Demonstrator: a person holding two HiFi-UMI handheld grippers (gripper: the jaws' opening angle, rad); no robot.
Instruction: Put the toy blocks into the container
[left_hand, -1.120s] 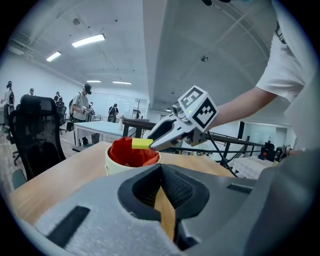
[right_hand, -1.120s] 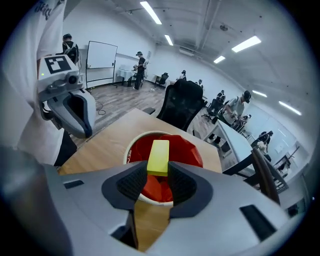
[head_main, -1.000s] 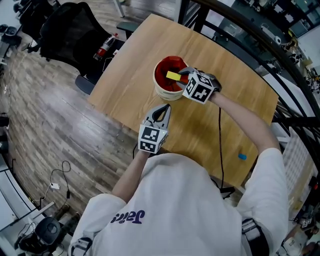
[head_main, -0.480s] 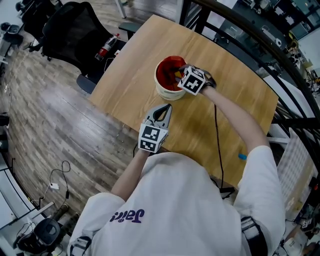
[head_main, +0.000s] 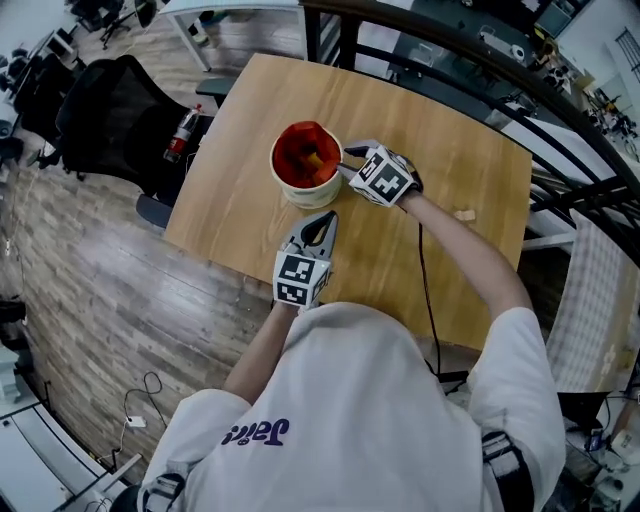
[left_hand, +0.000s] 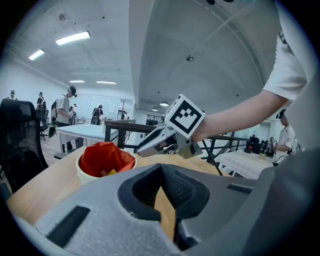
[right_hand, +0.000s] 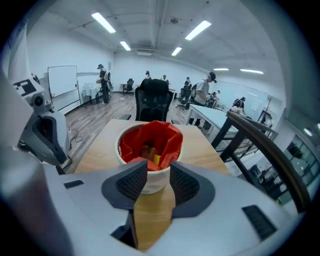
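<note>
Where plank floor (head_main: 90, 270) spreads, a wooden table (head_main: 450, 150) holds the container (head_main: 303, 196).

White container (head_main: 312, 194) — red-lined, upright, toy blocks (right_hand: 151, 154) inside, one yellow

Grey wood-plank floor (head_main: 80, 280), black office chair (head_main: 110, 110), ceiling strip lights (right_hand: 105, 22), perhaps a whiteboard (right_hand: 62, 80) on the far wall.

Left gripper (head_main: 322, 222) held near torso, pointed away, slightly below level; jaws brought together at tips, nothing clamped. Right gripper (head_main: 352, 168) held farther out, right forearm (head_main: 455, 250) extended, pitched downward, pointed toward far left; jaws parted, nothing gripped between pads.
</note>
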